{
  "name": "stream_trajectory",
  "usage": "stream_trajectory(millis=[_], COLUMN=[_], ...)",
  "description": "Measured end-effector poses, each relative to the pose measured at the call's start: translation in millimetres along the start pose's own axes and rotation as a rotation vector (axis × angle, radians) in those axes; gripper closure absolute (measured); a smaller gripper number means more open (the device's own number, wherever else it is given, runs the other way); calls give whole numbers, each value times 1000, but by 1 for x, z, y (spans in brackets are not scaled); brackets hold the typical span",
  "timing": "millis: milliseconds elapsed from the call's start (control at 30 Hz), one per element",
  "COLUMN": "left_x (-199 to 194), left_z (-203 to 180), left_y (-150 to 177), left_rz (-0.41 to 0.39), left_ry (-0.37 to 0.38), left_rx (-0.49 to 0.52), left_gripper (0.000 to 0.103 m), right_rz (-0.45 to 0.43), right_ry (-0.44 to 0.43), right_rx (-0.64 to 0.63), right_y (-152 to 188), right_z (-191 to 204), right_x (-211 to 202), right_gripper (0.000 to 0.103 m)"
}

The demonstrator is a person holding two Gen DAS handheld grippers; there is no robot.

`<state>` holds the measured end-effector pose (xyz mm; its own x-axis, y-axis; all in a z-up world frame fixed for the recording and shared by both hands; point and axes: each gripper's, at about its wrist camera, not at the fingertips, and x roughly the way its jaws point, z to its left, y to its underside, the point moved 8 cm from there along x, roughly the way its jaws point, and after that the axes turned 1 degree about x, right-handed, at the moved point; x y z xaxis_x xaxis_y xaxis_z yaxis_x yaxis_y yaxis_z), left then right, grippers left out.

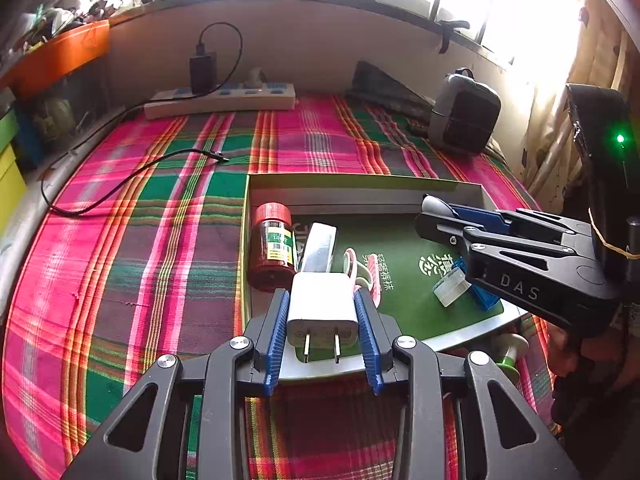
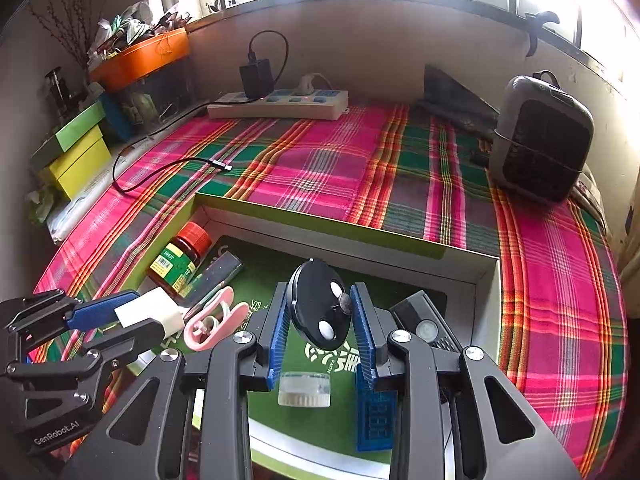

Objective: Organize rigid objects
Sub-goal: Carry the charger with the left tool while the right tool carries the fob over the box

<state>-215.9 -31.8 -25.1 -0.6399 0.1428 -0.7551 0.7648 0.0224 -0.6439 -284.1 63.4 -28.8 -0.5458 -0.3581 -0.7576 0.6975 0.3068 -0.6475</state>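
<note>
My left gripper (image 1: 322, 304) is shut on a white plug charger (image 1: 322, 310), prongs toward the camera, held above the near edge of an open shallow box (image 1: 360, 190) with a green floor. My right gripper (image 2: 322, 312) is shut on a black oval disc (image 2: 318, 304) with white spots, above the box (image 2: 344, 236). In the box lie a red-capped jar (image 1: 272, 248), a silver-white bar (image 1: 320, 246), a pink clip (image 2: 212, 320), a clear round cap (image 2: 304, 388), a blue brick (image 2: 376, 420) and a black device (image 2: 426, 322). The right gripper shows in the left view (image 1: 440, 216), the left gripper in the right view (image 2: 136, 316).
The box sits on a pink and green plaid cloth (image 1: 140, 240). A white power strip (image 1: 220, 100) with a black adapter and loose cable (image 1: 132, 176) is at the back. A grey heater (image 2: 544, 140) stands back right. Yellow-green boxes (image 2: 76, 156) stand at left. A green spool (image 1: 510, 354) lies outside the box.
</note>
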Motion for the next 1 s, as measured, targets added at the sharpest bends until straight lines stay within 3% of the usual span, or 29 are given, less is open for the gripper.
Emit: stream_trajectory(millis=[1000], left_x=[14], left_z=[2], left_y=[1], left_rz=[19], left_ry=[3], left_rx=[0], left_gripper=[71], right_rz=[55], right_ry=[15], right_rx=[-17], right_y=[7], right_z=[-3], right_x=[26], right_gripper=[71])
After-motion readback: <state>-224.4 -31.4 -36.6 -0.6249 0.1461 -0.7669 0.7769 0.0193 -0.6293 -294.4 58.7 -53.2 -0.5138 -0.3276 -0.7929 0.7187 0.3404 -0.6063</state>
